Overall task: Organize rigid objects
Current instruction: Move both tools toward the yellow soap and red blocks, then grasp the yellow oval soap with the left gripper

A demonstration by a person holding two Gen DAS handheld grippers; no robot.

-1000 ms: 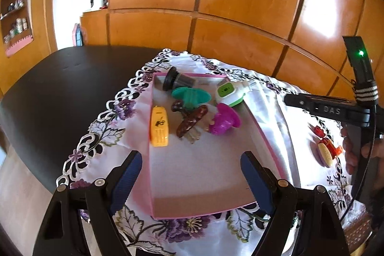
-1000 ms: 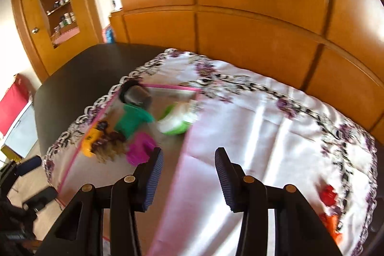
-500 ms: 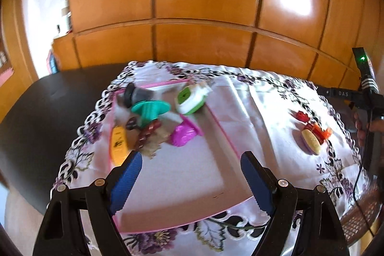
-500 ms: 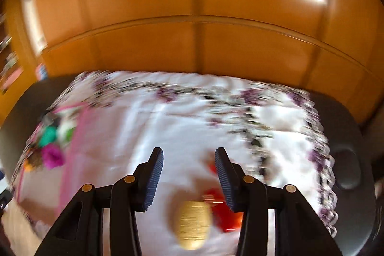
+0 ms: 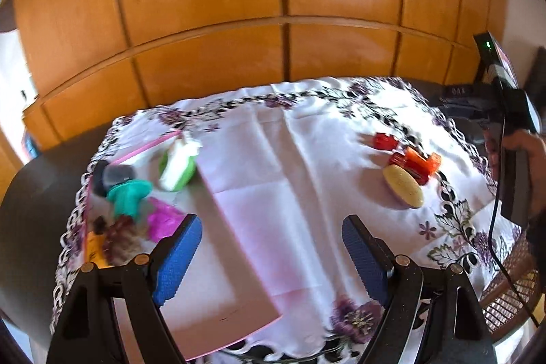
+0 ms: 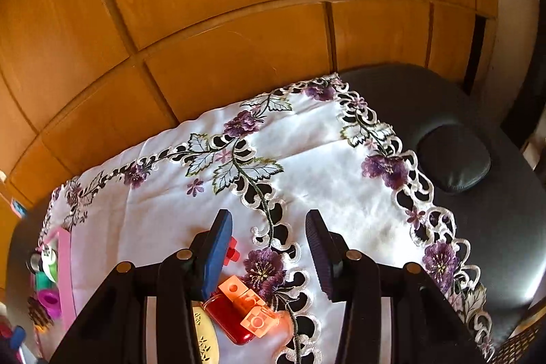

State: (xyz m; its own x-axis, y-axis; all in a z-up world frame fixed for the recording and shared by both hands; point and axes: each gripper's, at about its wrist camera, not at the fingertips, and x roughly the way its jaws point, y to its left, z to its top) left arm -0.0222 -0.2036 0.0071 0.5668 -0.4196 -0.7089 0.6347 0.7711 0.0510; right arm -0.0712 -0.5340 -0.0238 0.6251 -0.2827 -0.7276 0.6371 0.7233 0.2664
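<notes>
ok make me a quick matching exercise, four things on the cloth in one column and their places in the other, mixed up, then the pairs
Things:
1. teal plastic toy
2. yellow oval pad
3. translucent orange block
4. small red piece

Places:
A. on the cloth, farthest back of the loose group
B. inside the pink tray
C. lying on the glossy red piece
D. on the cloth, nearest of the loose group

Pairs: 1-B, 2-D, 3-C, 4-A

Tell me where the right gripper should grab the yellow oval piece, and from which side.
Take the yellow oval piece across its narrow width, coming from above. It lies flat on the tablecloth, and its far end touches the red block, so close the right gripper near the free end.
</notes>
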